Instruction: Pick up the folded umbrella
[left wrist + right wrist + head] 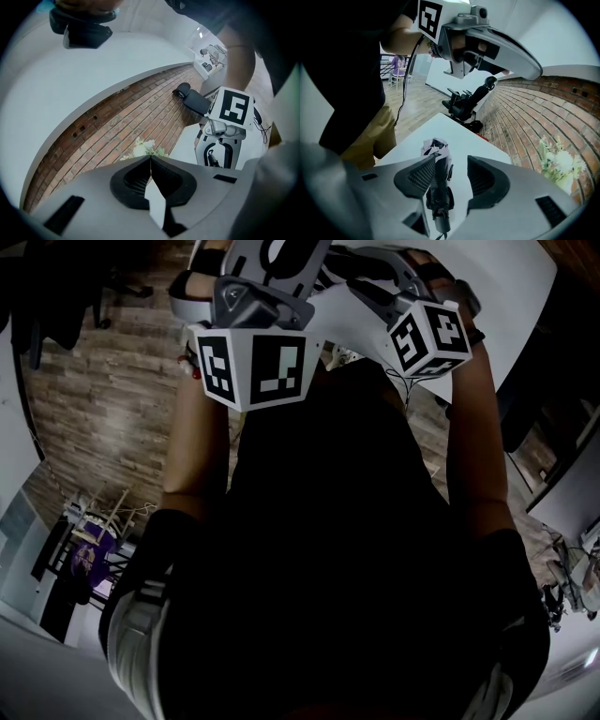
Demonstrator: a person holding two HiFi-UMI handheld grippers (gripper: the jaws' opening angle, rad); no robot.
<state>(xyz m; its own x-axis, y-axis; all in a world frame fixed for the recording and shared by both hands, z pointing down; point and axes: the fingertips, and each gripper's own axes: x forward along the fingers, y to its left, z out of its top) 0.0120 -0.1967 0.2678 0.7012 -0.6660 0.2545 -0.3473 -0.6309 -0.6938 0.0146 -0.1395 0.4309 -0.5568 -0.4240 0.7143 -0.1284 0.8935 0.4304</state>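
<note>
So the right gripper point(452, 159) has its jaws spread with nothing pinched yet. The folded umbrella point(439, 187) lies lengthwise in the gap, hugging the jaw at the view's left, and I can't tell if it's actually touching. It's lying on the white worktop point(459, 133). The left gripper point(150, 161) has its jaws closed tight on nothing.

Handling-wise I'd guess it's light, with soft slick fabric over a stiff core, so the loose crumpled far end would just squish and slip. I'd clamp across the dark, tightly wrapped middle, where it's firm and should hang balanced.
</note>
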